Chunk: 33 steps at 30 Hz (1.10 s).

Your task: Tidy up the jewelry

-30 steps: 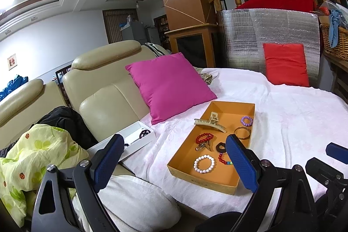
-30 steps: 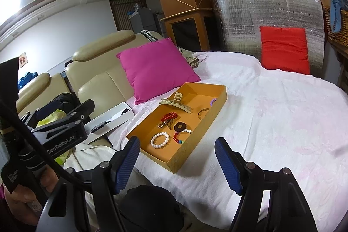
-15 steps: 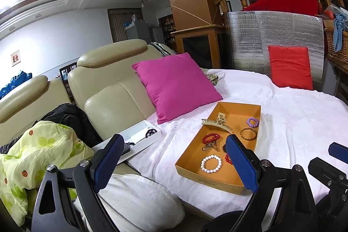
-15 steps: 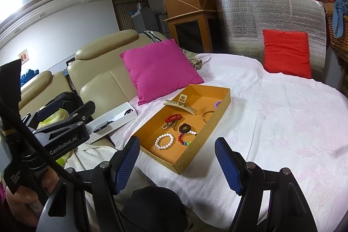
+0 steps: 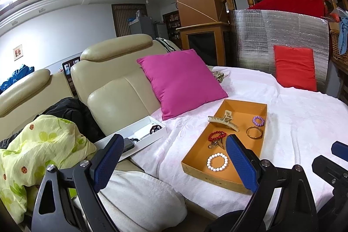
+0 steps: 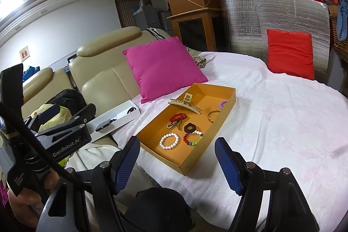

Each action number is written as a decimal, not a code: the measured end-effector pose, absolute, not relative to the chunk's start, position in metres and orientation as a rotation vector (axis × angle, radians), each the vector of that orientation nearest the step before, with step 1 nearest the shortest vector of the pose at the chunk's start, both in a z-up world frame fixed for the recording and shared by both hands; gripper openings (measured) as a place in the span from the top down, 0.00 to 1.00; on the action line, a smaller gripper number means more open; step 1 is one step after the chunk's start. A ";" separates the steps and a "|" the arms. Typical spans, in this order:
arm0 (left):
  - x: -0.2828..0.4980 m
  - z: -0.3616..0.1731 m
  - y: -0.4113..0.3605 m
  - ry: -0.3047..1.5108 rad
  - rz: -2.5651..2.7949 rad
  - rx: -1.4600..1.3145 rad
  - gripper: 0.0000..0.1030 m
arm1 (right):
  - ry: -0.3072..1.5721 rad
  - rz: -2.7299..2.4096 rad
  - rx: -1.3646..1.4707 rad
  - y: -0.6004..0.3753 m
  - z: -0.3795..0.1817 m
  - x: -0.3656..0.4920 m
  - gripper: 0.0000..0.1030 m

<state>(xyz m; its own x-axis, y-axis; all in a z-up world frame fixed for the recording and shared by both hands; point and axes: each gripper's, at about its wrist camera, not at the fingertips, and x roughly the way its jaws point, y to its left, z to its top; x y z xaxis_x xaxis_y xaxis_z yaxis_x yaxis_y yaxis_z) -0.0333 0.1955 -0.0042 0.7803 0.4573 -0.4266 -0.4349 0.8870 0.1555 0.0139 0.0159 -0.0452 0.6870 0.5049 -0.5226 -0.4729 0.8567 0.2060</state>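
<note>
Both your left tongs and right tongs hang wide open and empty, short of the shallow orange cardboard tray on the white bedspread. Bracelets, rings and a beige hair claw lie loose inside it; whether you're starting or finishing is unclear.

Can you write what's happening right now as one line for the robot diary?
phase: approach | left gripper: open, empty | right gripper: open, empty | orange cardboard tray: on white cloth, holds white bead bracelet, beige hair claw
</note>
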 end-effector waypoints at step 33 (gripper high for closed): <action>-0.034 -0.012 0.219 0.472 0.481 0.009 0.08 | 0.593 0.561 -0.024 0.055 -0.040 0.022 0.28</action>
<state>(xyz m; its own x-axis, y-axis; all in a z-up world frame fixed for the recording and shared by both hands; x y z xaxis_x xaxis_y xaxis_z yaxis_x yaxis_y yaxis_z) -0.0342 0.2194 -0.0122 0.7814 0.4475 -0.4349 -0.4435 0.8886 0.1173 0.0223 0.0549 -0.0400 0.6846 0.4940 -0.5360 -0.5077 0.8508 0.1357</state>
